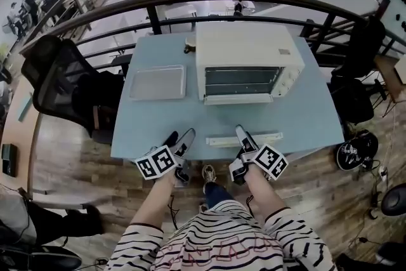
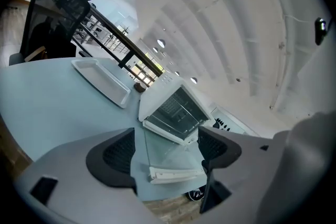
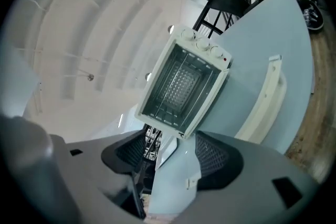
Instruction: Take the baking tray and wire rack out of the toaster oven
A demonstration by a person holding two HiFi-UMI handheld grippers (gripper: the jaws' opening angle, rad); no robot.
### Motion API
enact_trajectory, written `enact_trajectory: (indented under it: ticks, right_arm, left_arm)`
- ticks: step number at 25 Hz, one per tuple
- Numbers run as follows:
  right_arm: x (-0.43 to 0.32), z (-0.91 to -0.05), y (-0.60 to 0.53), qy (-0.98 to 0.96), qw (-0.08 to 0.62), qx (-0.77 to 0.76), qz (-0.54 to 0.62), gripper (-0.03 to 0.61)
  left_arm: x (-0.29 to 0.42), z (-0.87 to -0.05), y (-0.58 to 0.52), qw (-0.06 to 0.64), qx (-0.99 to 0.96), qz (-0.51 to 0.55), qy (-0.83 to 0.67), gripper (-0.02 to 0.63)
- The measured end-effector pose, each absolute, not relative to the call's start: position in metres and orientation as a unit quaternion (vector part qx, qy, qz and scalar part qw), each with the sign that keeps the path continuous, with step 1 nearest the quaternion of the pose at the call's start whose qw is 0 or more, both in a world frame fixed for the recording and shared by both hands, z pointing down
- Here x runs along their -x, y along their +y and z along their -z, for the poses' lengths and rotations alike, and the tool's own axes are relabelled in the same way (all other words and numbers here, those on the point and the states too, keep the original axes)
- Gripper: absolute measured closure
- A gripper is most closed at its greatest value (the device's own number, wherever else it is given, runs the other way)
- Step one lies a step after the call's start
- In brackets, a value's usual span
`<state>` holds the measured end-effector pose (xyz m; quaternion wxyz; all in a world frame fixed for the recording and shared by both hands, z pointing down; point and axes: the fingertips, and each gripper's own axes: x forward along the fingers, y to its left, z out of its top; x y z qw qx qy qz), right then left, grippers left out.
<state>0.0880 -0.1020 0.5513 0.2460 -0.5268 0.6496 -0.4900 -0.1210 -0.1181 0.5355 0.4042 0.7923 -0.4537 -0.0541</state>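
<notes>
The cream toaster oven (image 1: 246,60) stands at the centre of the light blue tabletop (image 1: 317,117), front facing the person. Its glass door (image 2: 167,148) is folded down flat onto the tabletop, and the cream door handle (image 1: 244,138) lies along the near edge. The silver rectangular baking tray (image 1: 158,82) rests flat on the tabletop to the left of the oven, clear of it and outside the cavity. The wire rack (image 1: 241,80) sits inside the oven cavity. The head view shows both grippers at the near table edge: the left gripper (image 1: 179,138) is just left of the door handle, and the right gripper (image 1: 242,134) is at the handle, right of its middle. The left gripper view shows what the head view cannot resolve: the fingers (image 2: 118,152) of the left gripper (image 2: 165,149) stand apart with nothing held, and the folded-down door and its handle (image 2: 176,173) show beyond the gap. This view also takes in the tray (image 2: 102,81) beside the oven (image 2: 157,94). The right gripper view leaves the tray out but looks straight into the oven (image 3: 184,86), showing the mesh of the rack (image 3: 181,81) and the control knobs (image 3: 202,44). The fingers (image 3: 215,157) of the right gripper (image 3: 173,155) are likewise spread and empty.
</notes>
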Motion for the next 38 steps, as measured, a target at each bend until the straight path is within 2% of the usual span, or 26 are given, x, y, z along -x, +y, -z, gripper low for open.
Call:
enact_trajectory:
  ticks: [5,12,20,32,35,38]
  right_arm:
    - [-0.138,-0.53,-0.104,0.646,0.274,0.54,0.464,0.273]
    - [-0.195,-0.513,-0.145,0.643,0.297,0.551,0.442,0.273]
    - [-0.223,-0.513,-0.22,0.651,0.303,0.536,0.443,0.275]
    - [-0.243,-0.522,-0.312,0.636,0.336,0.512,0.469,0.278]
    - [-0.25,-0.523,-0.326,0.628,0.352,0.507,0.473,0.301]
    - [-0.254,-0.521,-0.337,0.628,0.366,0.499,0.471,0.38]
  left_arm:
    - [0.081,-0.511,-0.115,0.374,-0.809,0.087,-0.445,0.238]
    - [0.029,-0.5,-0.155,0.376,-0.808,0.111,-0.44,0.238]
    - [-0.016,-0.497,-0.223,0.38,-0.796,0.143,-0.449,0.238]
    - [-0.043,-0.508,-0.302,0.407,-0.761,0.181,-0.472,0.239]
    - [-0.045,-0.509,-0.318,0.419,-0.748,0.202,-0.474,0.239]
    - [-0.048,-0.513,-0.331,0.426,-0.741,0.211,-0.475,0.249]
